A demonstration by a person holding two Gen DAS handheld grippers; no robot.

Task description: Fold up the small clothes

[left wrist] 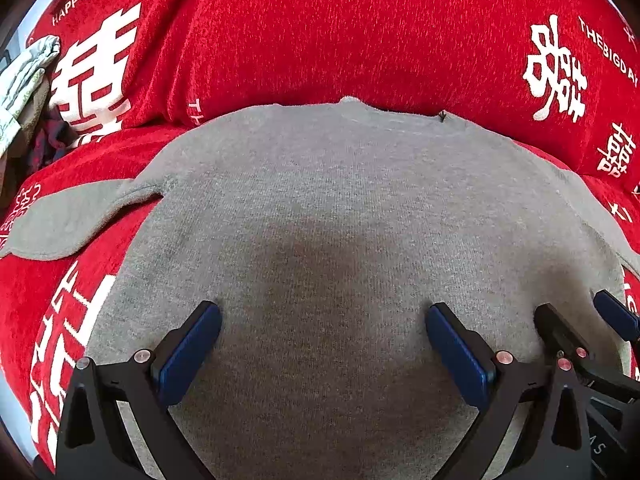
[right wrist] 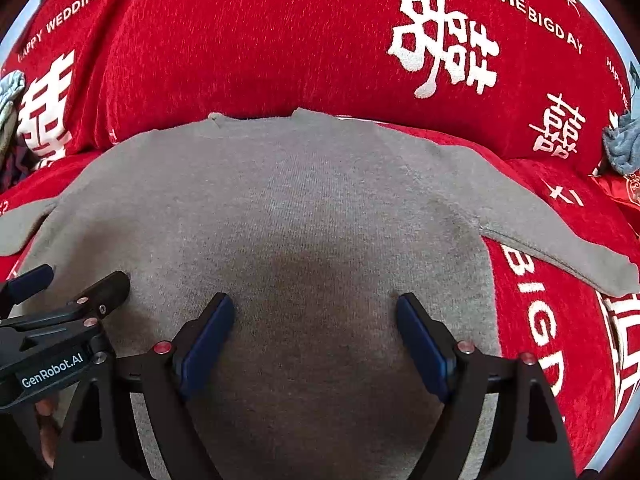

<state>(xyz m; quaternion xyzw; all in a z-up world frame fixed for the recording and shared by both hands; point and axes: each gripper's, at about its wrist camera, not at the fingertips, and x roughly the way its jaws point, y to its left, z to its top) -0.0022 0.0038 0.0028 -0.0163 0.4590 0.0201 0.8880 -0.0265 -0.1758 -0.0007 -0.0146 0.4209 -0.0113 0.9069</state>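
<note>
A small grey knit sweater [left wrist: 320, 200] lies flat on a red cover, neck towards the back cushion. Its left sleeve [left wrist: 68, 216] spreads out to the left, its right sleeve [right wrist: 552, 236] out to the right. It also fills the right wrist view [right wrist: 280, 208]. My left gripper [left wrist: 322, 316] is open, its blue pads low over the sweater's lower body. My right gripper [right wrist: 316, 308] is open beside it, over the same area. Each gripper shows in the other's view: the right one [left wrist: 580, 316], the left one [right wrist: 76, 280].
The red cover [left wrist: 320, 32] with white characters and lettering drapes a seat and back cushion. A pile of other clothes [left wrist: 24, 88] sits at the far left. A grey-blue cloth [right wrist: 620, 148] lies at the far right.
</note>
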